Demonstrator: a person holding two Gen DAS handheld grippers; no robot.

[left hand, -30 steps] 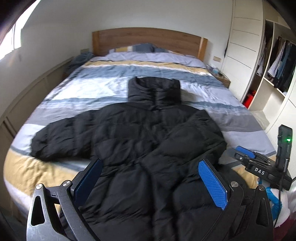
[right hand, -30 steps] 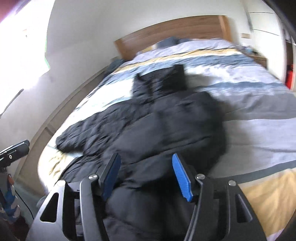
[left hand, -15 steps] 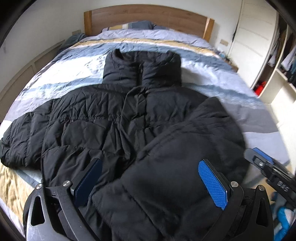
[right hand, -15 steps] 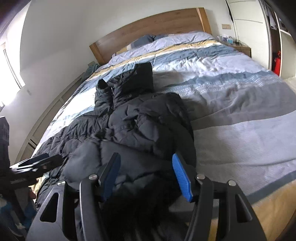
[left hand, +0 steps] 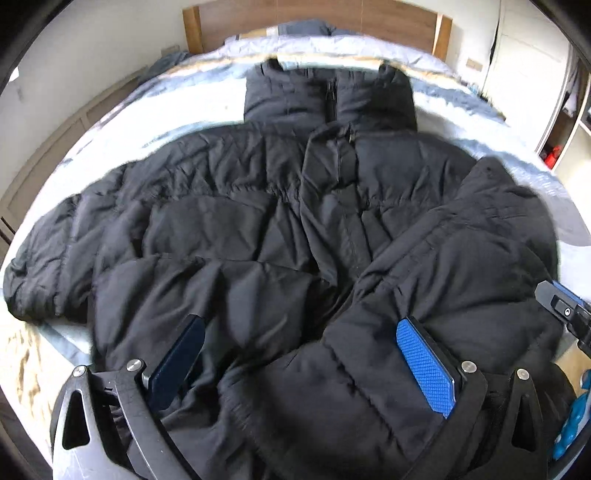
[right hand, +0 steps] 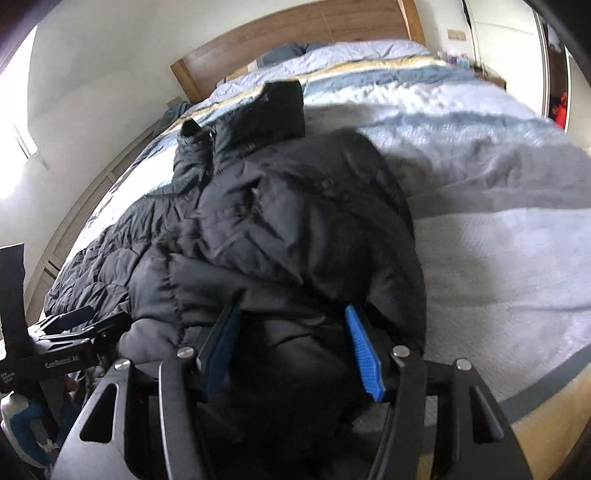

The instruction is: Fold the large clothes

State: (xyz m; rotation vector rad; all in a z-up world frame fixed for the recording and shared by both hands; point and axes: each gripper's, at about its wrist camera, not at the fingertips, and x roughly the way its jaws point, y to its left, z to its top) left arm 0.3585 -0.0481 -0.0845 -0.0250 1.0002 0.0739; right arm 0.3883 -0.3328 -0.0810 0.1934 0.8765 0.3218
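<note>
Striped duvet (right hand: 498,258) is carrying my black puffer jacket (left hand: 229,236), both tongs, left (left hand: 301,363) & right (right hand: 291,350), hovering spread w/ nothing pinched, so I'm risking the slick folded-in sleeve (left hand: 461,258) springing back.

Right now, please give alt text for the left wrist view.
A black puffer jacket lies front-up on a striped bed, one sleeve folded across its body. The open left gripper hangs over the hem.

Matt quilted jacket (left hand: 229,229), wood headboard (left hand: 303,14), seemingly textured rubbery fingers (left hand: 424,365)
</note>
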